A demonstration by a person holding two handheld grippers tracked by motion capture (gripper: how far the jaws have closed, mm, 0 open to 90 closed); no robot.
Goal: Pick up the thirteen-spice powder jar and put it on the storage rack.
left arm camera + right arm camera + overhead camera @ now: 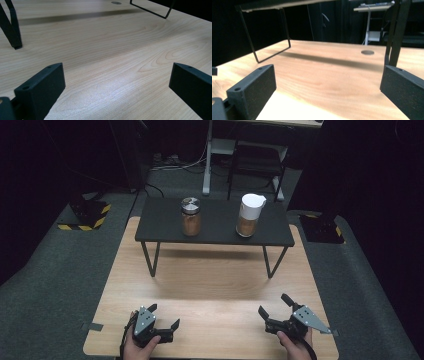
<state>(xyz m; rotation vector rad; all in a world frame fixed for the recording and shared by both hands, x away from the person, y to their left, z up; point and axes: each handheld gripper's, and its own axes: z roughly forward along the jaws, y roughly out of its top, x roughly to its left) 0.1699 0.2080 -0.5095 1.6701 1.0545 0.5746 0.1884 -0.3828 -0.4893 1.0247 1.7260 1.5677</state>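
Wooden table [210, 285]: light wood, taking up the middle and lower part of the high view, with grey floor around it.
Black shelf [215, 222]: a low dark riser on thin wire legs, standing at the far end of the table, upper centre of the high view; its legs show in the left gripper view at the top left and top right.
Right gripper [276, 309]: lower right of the high view, held in a hand [295, 345] at the table's near edge; jaws spread wide with nothing between them. In the right gripper view both jaws stand well apart over bare wood.
Left gripper [163, 316]: lower left of the high view, held in the other hand [140, 347]; jaws likewise wide apart and empty.
White-lidded jar [249, 215]: upright on the shelf, right of centre, brown contents, well apart from both grippers.
Metal-lidded jar [190, 216]: upright on the shelf, left of centre, brown contents, apart from the other jar.
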